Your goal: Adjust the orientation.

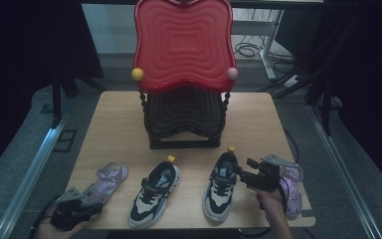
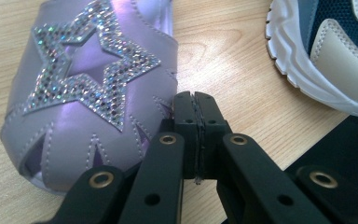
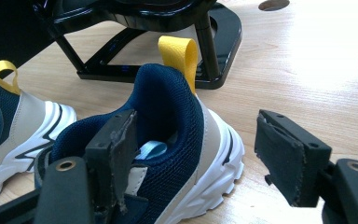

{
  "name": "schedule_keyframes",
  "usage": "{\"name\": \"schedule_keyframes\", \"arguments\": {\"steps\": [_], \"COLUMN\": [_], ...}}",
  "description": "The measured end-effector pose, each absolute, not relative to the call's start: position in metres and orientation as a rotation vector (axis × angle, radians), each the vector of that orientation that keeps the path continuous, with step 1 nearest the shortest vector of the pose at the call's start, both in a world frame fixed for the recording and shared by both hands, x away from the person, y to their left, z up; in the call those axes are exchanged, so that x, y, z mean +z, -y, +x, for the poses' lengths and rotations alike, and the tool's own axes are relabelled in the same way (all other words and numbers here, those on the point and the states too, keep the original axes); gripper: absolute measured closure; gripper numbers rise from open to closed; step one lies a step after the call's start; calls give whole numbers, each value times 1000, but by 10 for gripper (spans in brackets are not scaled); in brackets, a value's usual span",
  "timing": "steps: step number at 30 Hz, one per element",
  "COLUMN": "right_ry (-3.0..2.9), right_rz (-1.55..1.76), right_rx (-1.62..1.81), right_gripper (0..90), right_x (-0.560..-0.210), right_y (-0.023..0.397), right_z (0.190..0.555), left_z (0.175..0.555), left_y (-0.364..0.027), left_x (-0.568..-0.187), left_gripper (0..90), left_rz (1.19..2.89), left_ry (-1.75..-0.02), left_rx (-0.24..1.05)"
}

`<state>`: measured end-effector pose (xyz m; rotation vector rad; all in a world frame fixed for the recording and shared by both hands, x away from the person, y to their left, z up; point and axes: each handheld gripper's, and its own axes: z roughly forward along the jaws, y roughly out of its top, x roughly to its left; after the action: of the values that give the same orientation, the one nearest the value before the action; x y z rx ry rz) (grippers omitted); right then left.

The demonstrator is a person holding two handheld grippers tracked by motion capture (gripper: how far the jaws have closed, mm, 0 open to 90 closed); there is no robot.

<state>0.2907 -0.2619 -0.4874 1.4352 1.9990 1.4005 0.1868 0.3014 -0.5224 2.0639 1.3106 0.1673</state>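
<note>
Open right gripper point(image 3: 196, 158) straddling sneaker point(image 3: 168, 154) heel, at six o'clock from rack point(image 1: 184, 74); left gripper point(image 2: 196, 112) pressed together, empty; nothing shelved yet.

You've got a red wavy tray point(image 1: 183, 42) on top of a black rack point(image 1: 185, 119) at the table point(image 1: 119, 124) back-centre, w/ a yellow knob point(image 1: 137, 74) on its left corner & a pink knob point(image 1: 232, 73) on its right. The left sneaker point(image 1: 154, 193) lies mid-front. A 2nd purple sandal point(image 1: 292, 186) sits at the table's right edge. Cables point(image 1: 248, 49) lie on the floor behind.
</note>
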Motion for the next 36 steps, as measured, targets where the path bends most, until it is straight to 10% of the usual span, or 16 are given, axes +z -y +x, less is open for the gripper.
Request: {"name": "schedule_keyframes", "arguments": {"steps": [36], "right_ry": [-1975], "right_rz": [1503], "right_rx": [1377], "right_gripper": [310], "right_x": [-492], "right_y": [270], "right_z": [294], "left_z": [200], "left_y": [-336], "left_x": [-527], "left_gripper": [885], "left_rz": [2013], "left_ry": [-1423], "left_rx": [157]}}
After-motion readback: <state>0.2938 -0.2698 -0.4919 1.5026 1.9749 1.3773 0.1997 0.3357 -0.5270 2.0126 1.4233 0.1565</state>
